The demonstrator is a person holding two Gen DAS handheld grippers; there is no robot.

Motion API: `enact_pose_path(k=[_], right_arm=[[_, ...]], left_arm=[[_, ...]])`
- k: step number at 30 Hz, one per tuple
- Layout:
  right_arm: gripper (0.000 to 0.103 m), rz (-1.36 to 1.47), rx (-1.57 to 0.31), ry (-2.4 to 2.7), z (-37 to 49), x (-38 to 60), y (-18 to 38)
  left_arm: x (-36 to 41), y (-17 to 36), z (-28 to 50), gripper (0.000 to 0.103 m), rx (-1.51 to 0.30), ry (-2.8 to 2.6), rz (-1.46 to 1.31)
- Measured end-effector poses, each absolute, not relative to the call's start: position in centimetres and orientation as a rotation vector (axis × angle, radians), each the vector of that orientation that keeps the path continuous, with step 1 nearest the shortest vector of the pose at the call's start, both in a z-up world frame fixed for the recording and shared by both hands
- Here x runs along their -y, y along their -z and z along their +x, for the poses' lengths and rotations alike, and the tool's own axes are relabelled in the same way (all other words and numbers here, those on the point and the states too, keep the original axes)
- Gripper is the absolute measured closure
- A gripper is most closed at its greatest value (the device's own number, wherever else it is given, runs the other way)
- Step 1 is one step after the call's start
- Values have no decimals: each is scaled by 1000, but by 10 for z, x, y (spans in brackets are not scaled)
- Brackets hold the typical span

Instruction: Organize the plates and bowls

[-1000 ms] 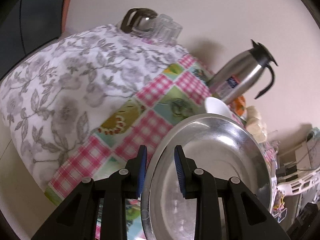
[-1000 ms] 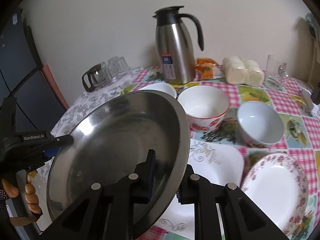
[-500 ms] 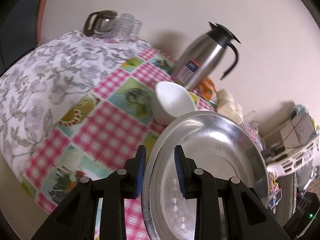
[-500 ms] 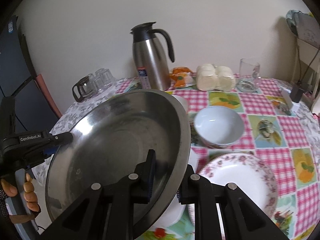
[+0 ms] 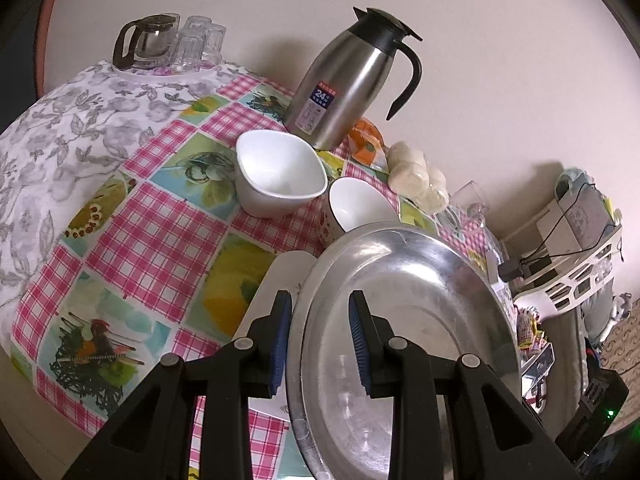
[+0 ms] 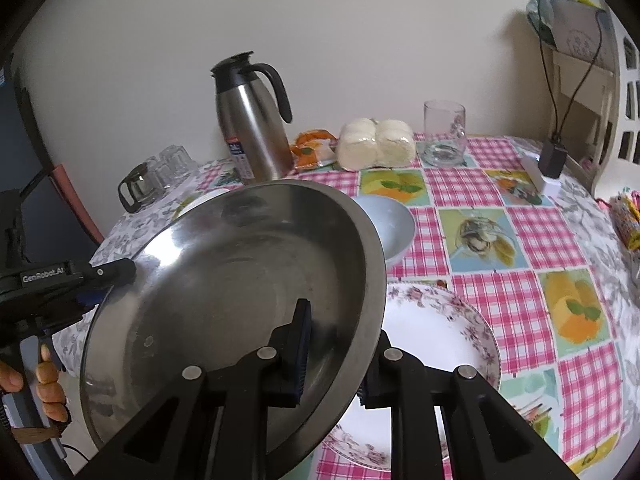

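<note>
You've got both tongs pinching the steel plate (image 6: 240, 288) by opposite rims, left tongs (image 5: 318, 336) and right tongs (image 6: 334, 354), holding it tilted above the tabletop (image 6: 532, 236), over the floral plate (image 6: 444, 336).

The large steel plate (image 6: 240, 280) is bare metal with a dull, faintly scuffed sheen, and the vacuum jug (image 6: 252, 128) is brushed steel with glossy black plastic at lid and handle. The floral-rimmed plate (image 6: 440, 332) and square bowl (image 5: 276, 172) are smooth glazed ceramic. The checked tablecloth (image 6: 520, 240) looks like slick printed vinyl; the tumbler (image 6: 444, 132) is clear glass.
</note>
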State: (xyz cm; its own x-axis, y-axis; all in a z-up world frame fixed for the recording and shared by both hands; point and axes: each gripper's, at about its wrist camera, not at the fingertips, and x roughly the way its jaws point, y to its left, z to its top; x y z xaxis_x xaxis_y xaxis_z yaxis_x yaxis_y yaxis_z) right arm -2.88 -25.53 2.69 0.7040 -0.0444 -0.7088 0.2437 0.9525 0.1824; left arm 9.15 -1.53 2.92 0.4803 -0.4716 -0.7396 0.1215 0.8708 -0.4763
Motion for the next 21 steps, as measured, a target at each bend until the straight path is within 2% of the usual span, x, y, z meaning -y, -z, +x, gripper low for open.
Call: enact_pose_path(k=[6,10,21], right_arm=[[82,264,-822,156,-20,248,-13],[81,248,-865,142,-12,237,-1],[81,256,-950,121,6,224,30]], left_arm=[[9,-17,98,73,-1055,308,-367],[2,-7,102,68,-1082,258,-360],[-8,16,115,67,-1146,197,-368]])
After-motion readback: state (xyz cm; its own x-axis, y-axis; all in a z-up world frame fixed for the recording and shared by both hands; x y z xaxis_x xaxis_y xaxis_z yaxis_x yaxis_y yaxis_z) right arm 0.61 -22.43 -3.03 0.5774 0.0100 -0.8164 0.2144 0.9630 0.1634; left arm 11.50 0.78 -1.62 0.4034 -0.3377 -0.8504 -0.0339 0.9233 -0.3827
